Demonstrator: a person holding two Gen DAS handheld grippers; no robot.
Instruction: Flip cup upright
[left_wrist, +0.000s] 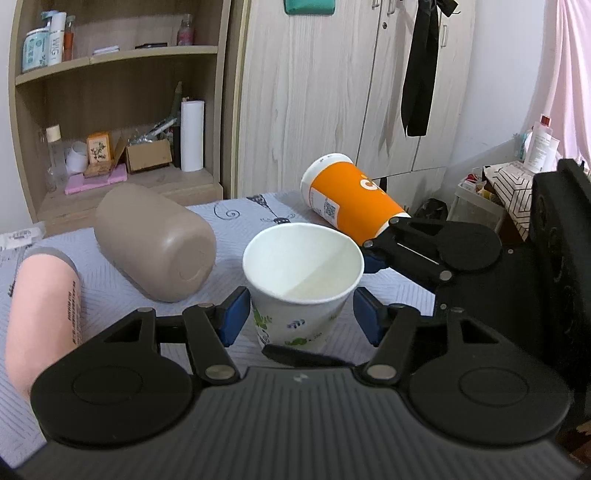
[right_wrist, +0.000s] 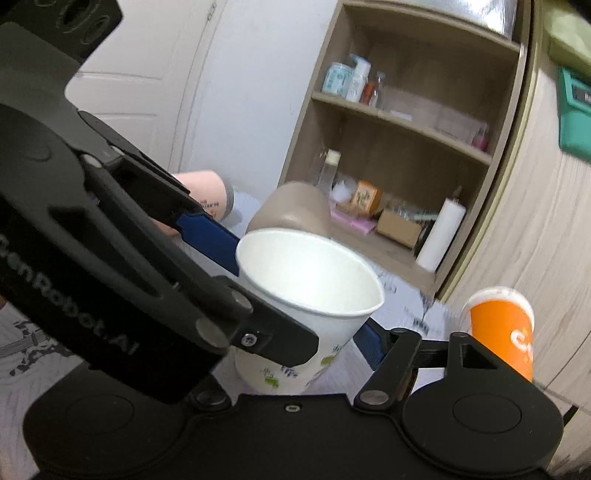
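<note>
A white paper cup (left_wrist: 301, 295) with green leaf print stands upright, mouth up, on the patterned cloth. My left gripper (left_wrist: 301, 319) is open, its blue pads on either side of the cup with small gaps. My right gripper (left_wrist: 369, 254) reaches in from the right, near the cup's rim; its jaws look nearly closed, with nothing seen between them. In the right wrist view the same cup (right_wrist: 306, 314) sits in front, with the left gripper's body (right_wrist: 147, 266) crossing the view. An orange paper cup (left_wrist: 351, 199) lies on its side behind; it also shows in the right wrist view (right_wrist: 506, 332).
A brown bottle (left_wrist: 155, 240) and a pink bottle (left_wrist: 44, 314) lie on their sides on the cloth (left_wrist: 236, 218) at left. Wooden shelves (left_wrist: 110, 110) with bottles and boxes stand behind, a wardrobe (left_wrist: 314, 92) to the right, and cluttered boxes (left_wrist: 498, 192) far right.
</note>
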